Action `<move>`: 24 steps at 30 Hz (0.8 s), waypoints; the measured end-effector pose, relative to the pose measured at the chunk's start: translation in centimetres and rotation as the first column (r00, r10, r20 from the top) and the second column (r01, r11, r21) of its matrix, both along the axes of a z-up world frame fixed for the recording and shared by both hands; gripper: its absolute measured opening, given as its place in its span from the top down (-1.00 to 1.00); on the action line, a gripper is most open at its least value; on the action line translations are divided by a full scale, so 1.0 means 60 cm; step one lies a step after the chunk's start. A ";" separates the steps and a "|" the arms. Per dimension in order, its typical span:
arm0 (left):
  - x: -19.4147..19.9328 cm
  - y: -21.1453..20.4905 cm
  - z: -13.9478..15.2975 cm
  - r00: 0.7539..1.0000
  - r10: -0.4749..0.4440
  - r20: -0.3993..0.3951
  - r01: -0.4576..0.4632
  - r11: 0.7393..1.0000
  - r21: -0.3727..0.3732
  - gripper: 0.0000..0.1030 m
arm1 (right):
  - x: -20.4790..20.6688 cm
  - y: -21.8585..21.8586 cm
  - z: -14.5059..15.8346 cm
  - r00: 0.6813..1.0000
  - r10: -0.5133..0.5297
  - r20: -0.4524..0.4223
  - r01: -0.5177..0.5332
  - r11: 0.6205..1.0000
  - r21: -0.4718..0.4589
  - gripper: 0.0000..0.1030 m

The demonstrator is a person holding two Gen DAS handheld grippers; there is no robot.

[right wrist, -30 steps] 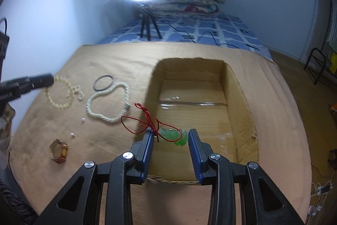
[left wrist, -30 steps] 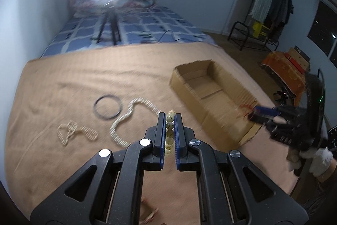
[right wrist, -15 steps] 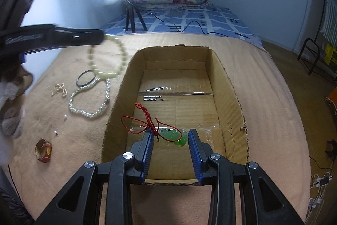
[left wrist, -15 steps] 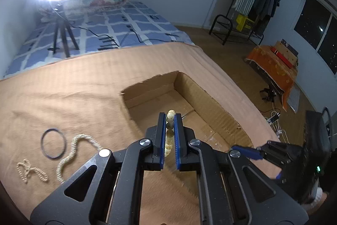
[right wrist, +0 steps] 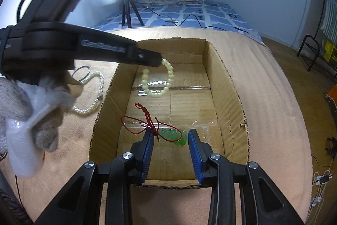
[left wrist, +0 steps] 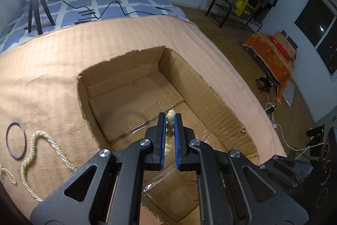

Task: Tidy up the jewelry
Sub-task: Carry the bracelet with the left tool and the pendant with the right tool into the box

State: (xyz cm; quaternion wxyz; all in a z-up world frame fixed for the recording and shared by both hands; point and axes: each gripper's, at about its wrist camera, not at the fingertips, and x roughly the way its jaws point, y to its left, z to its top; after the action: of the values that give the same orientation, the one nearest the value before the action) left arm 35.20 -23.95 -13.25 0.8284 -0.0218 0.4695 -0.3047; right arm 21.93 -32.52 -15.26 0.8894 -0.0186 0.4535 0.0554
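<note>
Pale beaded bracelet (right wrist: pixel 157 81) hangs from the clenched left tool (left wrist: pixel 169 132), directly above the cardboard box (right wrist: pixel 229 102) floor; right tool (right wrist: pixel 169 158), released, waits lower centre.

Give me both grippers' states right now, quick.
Left gripper: closed on the pale bead bracelet, hanging over the cardboard box.
Right gripper: open, holding nothing; green pendant lies in the box.

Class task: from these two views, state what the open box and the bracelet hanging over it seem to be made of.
Open brown box: corrugated cardboard, matte, fluting along ragged torn rims, glossy clear tape on its floor.
Pale round-bead bracelet: smooth, slightly translucent cream-green beads, perhaps jade, glass or plastic; held by the left tool.
</note>
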 end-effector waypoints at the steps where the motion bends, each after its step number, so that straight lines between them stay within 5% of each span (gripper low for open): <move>1: 0.002 -0.002 -0.003 1.000 -0.001 -0.002 0.001 1.000 0.003 0.91 | 0.000 0.001 -0.001 1.000 0.002 -0.003 -0.002 1.000 -0.002 0.34; 24: 0.020 -0.006 -0.023 1.000 0.022 -0.013 -0.021 0.998 0.054 0.90 | 0.005 0.014 -0.012 0.999 0.035 -0.025 -0.035 0.999 -0.012 0.32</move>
State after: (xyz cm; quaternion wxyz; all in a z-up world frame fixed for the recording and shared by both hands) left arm 36.41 -24.30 -14.64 0.8288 -0.0067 0.4827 -0.2829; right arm 22.21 -31.69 -15.99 0.8823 -0.0315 0.4646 0.0683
